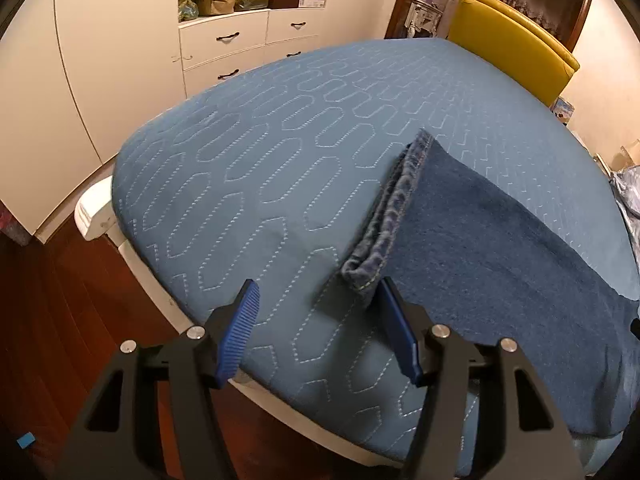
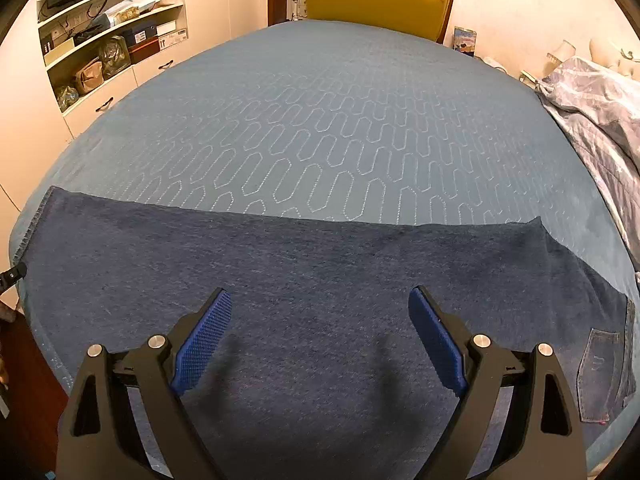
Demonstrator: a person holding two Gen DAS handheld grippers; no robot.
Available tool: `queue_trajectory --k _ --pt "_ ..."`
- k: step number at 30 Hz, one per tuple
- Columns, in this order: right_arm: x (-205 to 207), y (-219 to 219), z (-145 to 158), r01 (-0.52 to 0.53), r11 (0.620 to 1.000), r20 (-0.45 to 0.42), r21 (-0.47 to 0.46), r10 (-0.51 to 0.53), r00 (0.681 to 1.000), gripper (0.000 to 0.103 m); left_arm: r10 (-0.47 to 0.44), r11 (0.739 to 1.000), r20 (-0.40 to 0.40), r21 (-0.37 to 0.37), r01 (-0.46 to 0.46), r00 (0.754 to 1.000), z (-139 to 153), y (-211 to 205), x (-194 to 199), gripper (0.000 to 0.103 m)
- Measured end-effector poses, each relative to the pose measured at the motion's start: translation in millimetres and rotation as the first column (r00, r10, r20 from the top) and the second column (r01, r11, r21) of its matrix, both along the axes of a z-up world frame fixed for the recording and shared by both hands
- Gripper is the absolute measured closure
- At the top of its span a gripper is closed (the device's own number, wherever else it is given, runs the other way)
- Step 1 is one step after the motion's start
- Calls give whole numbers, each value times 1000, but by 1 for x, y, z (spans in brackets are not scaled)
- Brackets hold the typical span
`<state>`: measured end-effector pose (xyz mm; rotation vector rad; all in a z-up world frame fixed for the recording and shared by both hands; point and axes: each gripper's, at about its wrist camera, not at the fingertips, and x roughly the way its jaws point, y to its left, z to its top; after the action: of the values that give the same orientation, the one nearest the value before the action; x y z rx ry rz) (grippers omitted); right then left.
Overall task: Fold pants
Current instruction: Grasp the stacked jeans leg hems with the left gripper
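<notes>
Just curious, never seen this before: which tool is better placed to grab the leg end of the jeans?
Probably the left tool: open, right at the jeans' hem. The right tool hovers over mid-leg.

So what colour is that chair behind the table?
Mustard yellow chair; clearest in the right wrist view.

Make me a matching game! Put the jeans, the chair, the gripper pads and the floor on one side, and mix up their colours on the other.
Things:
1. jeans
2. chair
3. gripper pads
4. floor

Colours:
A. yellow
B. reddish-brown wood
C. bright blue
D. dark blue denim

Pairs: 1-D, 2-A, 3-C, 4-B
</notes>
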<state>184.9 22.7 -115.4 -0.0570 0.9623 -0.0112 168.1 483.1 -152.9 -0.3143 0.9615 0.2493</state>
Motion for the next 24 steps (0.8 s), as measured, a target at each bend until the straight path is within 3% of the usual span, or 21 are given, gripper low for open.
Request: queue_trajectory --k 4,6,10,11,14,17,20,24 --pt "-4 5 -6 -15 999 -29 46 16 999 19 72 996 27 -60 -70 997 7 13 -19 45" --pt "-6 11 -15 -38 997 -60 62 42 997 35 107 983 50 -152 -98 993 10 25 -28 48" --pt "-12 27 -38 -79 996 -128 52 85 988 57 126 932 91 -353 -87 988 5 38 -43 48" --pt "-14 29 -41 -82 996 -129 40 86 988 58 128 918 97 -389 -80 987 4 38 -44 48" --pt "-17 33 -44 -92 996 -117 13 93 989 58 142 831 114 -554 -56 983 -9 38 -46 48" --pt "-19 35 -45 -96 995 -117 6 96 989 58 132 765 116 -644 -27 984 -20 30 -39 49" --pt "-20 36 -45 -98 995 -115 -6 96 989 58 124 759 108 -651 -24 986 -26 24 -30 49" --pt "-21 37 -46 -98 995 -116 -4 97 988 58 149 715 151 -699 -2 977 -32 31 -24 49"
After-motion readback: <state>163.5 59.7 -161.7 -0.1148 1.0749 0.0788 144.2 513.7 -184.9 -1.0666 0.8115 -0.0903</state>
